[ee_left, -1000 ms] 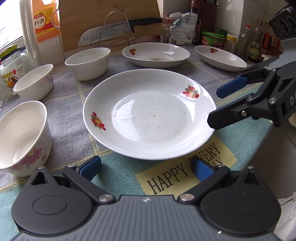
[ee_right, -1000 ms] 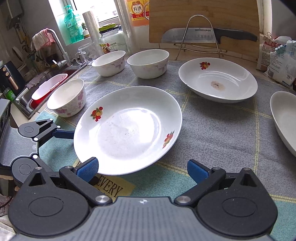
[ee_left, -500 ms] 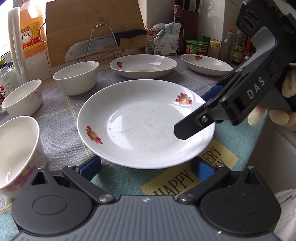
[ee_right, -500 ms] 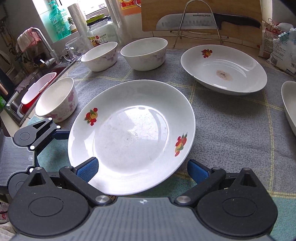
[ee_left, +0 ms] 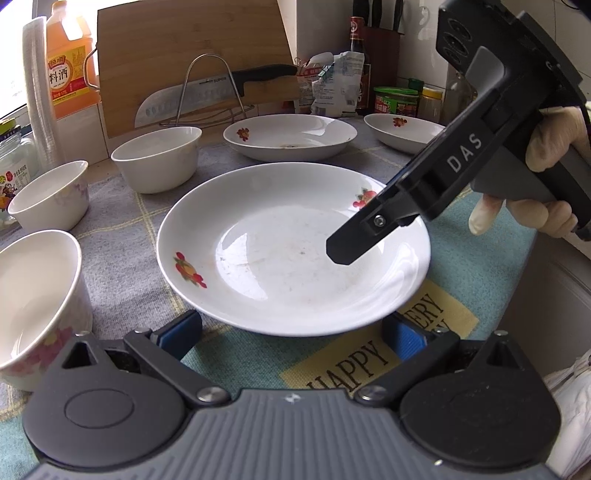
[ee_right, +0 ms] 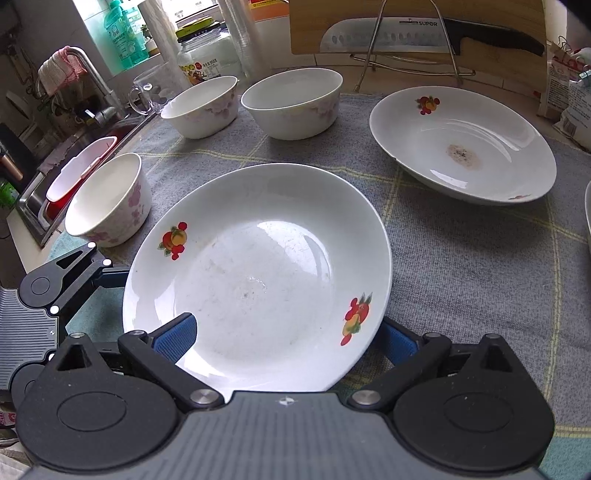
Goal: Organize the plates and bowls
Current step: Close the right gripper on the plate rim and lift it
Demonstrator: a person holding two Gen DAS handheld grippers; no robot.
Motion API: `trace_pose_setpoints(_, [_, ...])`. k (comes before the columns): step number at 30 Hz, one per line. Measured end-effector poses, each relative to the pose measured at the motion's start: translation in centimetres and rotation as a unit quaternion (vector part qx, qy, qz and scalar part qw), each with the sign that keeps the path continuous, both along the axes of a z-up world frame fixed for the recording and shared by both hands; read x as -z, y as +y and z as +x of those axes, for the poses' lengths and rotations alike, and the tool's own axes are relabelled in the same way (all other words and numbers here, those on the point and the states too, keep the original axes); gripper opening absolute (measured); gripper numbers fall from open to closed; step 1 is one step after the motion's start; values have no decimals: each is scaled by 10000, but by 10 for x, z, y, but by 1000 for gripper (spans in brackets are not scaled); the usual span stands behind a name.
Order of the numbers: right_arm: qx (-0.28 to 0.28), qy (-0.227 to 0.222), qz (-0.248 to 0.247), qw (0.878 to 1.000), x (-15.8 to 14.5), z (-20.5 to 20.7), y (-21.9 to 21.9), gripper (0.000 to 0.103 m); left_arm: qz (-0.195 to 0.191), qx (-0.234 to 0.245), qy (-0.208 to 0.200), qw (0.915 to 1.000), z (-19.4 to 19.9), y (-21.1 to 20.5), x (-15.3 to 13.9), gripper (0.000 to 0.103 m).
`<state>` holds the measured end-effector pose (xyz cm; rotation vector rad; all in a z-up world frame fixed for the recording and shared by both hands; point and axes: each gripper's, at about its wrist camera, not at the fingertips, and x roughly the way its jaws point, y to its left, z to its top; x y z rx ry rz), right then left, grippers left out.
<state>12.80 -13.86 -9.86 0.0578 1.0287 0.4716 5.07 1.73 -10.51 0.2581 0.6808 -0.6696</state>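
Left wrist view: glazed plate (ee_left: 295, 251) on worktop cloth (ee_left: 122, 236), rigid, slick, breakable, left hand-held gripper (ee_left: 291, 334) spread beneath near rim — right wrist view: right hand-held gripper (ee_right: 284, 334) spread astride rim, not yet pinching, best hold there.

You can read "DAS" in white on the right gripper (ee_left: 373, 236) body, "SUPOR" on the knife (ee_right: 428, 35) blade, "料酒" on the orange bottle (ee_left: 68, 70) label, "HAPPY" and part of "EVERY" on the mat's yellow patch (ee_left: 373, 354).
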Motion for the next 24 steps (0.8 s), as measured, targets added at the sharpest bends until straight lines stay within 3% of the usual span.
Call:
trace_pose_setpoints(11, [-584, 45, -3, 9983, -1, 28, -1, 103, 68, 48, -14, 10000, 3, -2, -1, 103])
trace_pose_setpoints(24, [-926, 282, 335, 9947, -3, 64, 0, 103, 164, 233, -66, 9996, 7, -1, -2, 103])
